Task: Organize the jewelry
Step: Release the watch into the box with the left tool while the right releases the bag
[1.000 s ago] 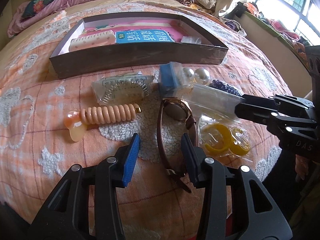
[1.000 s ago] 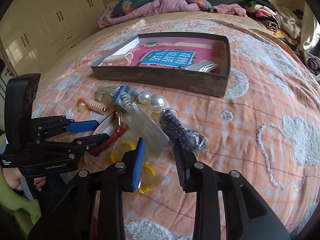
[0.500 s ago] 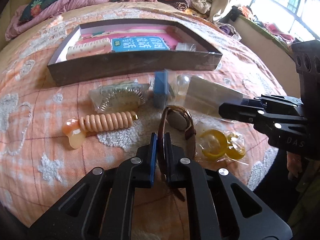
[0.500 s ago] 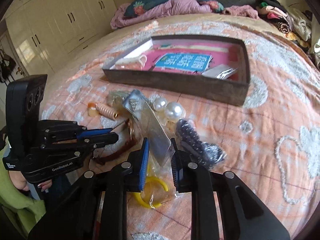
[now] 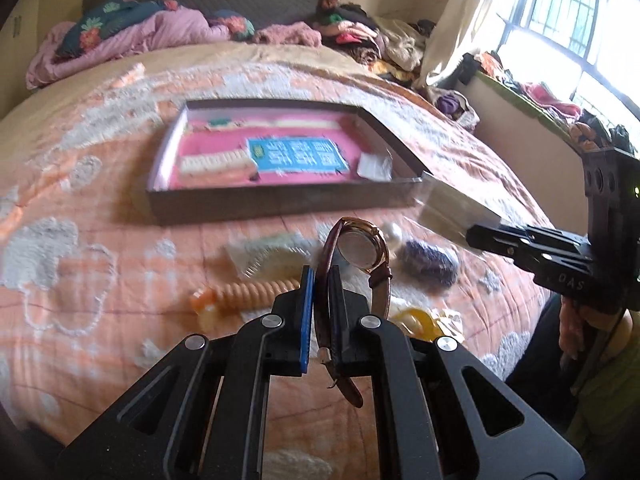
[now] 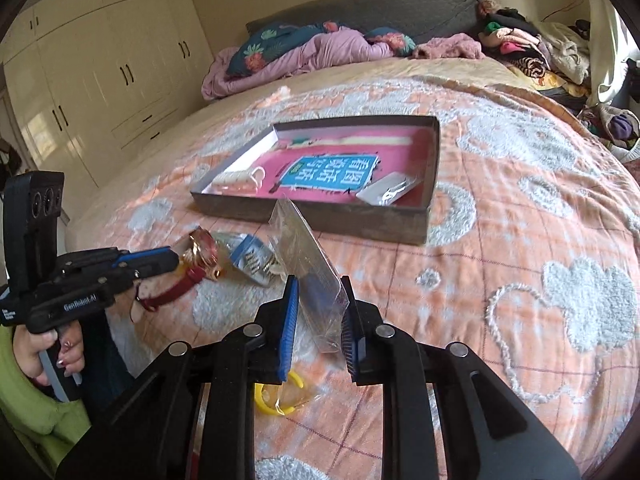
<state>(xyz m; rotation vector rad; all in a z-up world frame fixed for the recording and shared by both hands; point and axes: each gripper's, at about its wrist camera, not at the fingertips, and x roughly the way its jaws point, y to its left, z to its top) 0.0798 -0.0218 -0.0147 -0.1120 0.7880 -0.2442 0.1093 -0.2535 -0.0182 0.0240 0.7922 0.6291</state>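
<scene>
Now the left tool (image 5: pixel 320 280) is clamped tight on the brown leather strap of a wristwatch (image 5: pixel 362 246), which stands lifted above the bed (image 5: pixel 100 240) with its round gold-rimmed case tilted up past the fingertips and the loose strap end hanging below. Meanwhile the right tool (image 6: pixel 320 300) pinches a clear plastic bag (image 6: pixel 304 256), held upright and raised off the bedspread. Farther back on the bed lies a shallow open box (image 5: pixel 280 200) with a pink lining, holding a blue printed card, a cream hair clip and a small packet. Still on the bedspread between the tools and the box are a peach spiral hair tie (image 5: pixel 248 294), a bagged comb-like clip (image 5: pixel 272 254), a pearl piece (image 5: pixel 392 232), a dark beaded item (image 5: pixel 430 260) and a yellow ring-shaped piece in a bag (image 6: pixel 276 398).
</scene>
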